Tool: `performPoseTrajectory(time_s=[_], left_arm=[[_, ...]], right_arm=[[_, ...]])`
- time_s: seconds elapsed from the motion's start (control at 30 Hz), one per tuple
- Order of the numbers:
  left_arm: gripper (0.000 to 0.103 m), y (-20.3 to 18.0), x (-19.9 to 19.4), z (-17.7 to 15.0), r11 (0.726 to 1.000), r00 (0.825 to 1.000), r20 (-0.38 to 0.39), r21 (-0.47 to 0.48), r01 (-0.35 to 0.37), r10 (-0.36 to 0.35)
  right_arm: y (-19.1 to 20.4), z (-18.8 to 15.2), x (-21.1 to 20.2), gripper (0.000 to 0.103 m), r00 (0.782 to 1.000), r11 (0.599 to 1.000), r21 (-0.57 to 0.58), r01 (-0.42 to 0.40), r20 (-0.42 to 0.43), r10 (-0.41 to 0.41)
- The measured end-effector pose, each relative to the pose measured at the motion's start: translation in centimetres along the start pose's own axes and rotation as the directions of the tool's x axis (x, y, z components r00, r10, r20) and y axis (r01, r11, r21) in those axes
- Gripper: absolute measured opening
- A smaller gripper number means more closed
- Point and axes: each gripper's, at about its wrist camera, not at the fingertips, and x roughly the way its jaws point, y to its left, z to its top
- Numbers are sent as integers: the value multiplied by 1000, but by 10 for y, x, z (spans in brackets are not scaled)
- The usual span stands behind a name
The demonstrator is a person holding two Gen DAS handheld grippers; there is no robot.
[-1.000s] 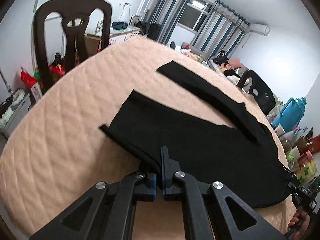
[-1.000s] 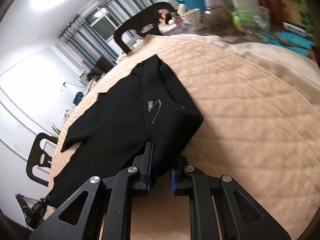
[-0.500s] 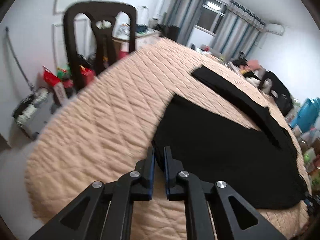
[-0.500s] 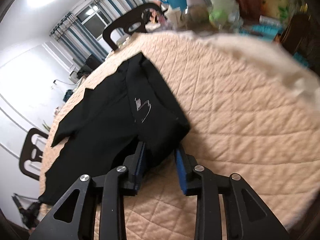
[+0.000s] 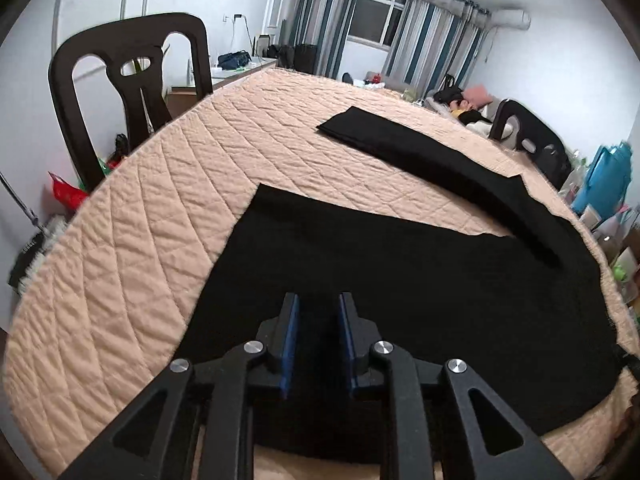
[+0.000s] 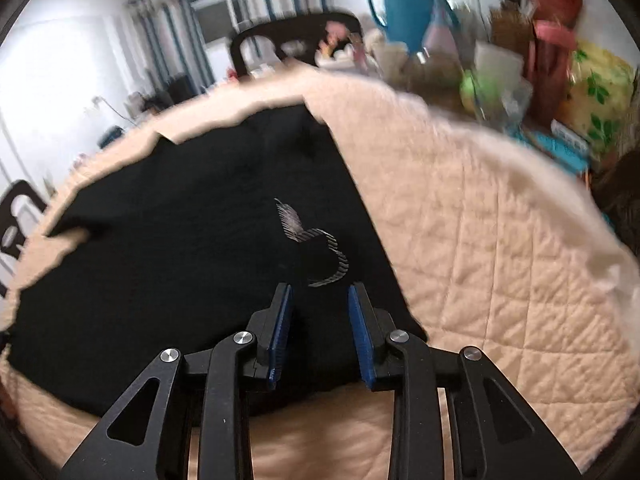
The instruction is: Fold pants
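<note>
Black pants lie flat on a peach quilted table cover, one leg near me and the other leg stretched farther back. My left gripper is open and empty above the near leg's hem end. In the right wrist view the pants show a silver logo near the waist. My right gripper is open and empty just above the waist end, next to the logo.
A dark chair stands at the table's left edge and another at the far right. Clutter with a teal jug, cups and boxes crowds the table's right end. The quilt lies bare right of the waist.
Both grippers have opened and let go of the pants. The near leg and the waist now lie flat. Both grippers have risen slightly above the cloth.
</note>
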Motion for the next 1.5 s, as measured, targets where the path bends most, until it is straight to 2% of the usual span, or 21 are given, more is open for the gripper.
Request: performPoseTrajectory(time_s=[0.13,0.27,0.33,0.43,0.5,0.57,0.73,0.83,0.93,1.07,1.37,1.4,1.43,1.5], left_arm=[[22,-1,-3,9,1000,1000,-17,11,-3,3],[39,-11,2,23,999,1000,7,40,-11,11],[39,-16,7,29,999,1000,7,46,0,-1],[48,-21,18,33,997,1000,12,76,-7,6],[48,-17,32,32,997,999,-35,73,-38,41],[49,-15,30,31,997,999,-28,72,-36,39],[49,-21,27,28,994,998,-40,96,-54,58],[49,-32,24,26,992,998,-42,118,-36,41],[49,-46,19,27,990,999,-35,143,-2,7],[49,-65,17,35,983,999,-24,184,27,-23],[52,-108,25,69,952,994,-17,285,109,-109],[52,-112,27,76,948,992,-14,296,121,-122],[53,-117,30,84,943,991,-6,308,127,-132],[58,-126,35,98,936,989,9,325,134,-145]], right_arm=[[-6,8,-10,26,1000,1000,22,11,7,-11],[11,21,-20,28,997,999,-29,-40,71,42],[21,23,-15,28,997,997,-54,-47,59,50],[29,24,-3,28,998,996,-67,-53,41,56],[31,22,8,28,1000,996,-86,-27,14,28],[26,18,19,28,1000,997,-78,7,-23,-9],[14,18,7,28,1000,999,-32,-13,2,13],[25,22,2,30,998,997,-54,-63,8,64],[45,25,-1,37,992,987,-106,-122,19,124],[73,31,2,37,980,967,-164,-194,8,198],[116,53,13,38,965,918,-304,-255,-16,263],[120,58,16,40,963,911,-318,-262,-25,268],[123,62,18,47,963,906,-330,-264,-31,269],[128,73,25,52,961,896,-353,-269,-33,275]])
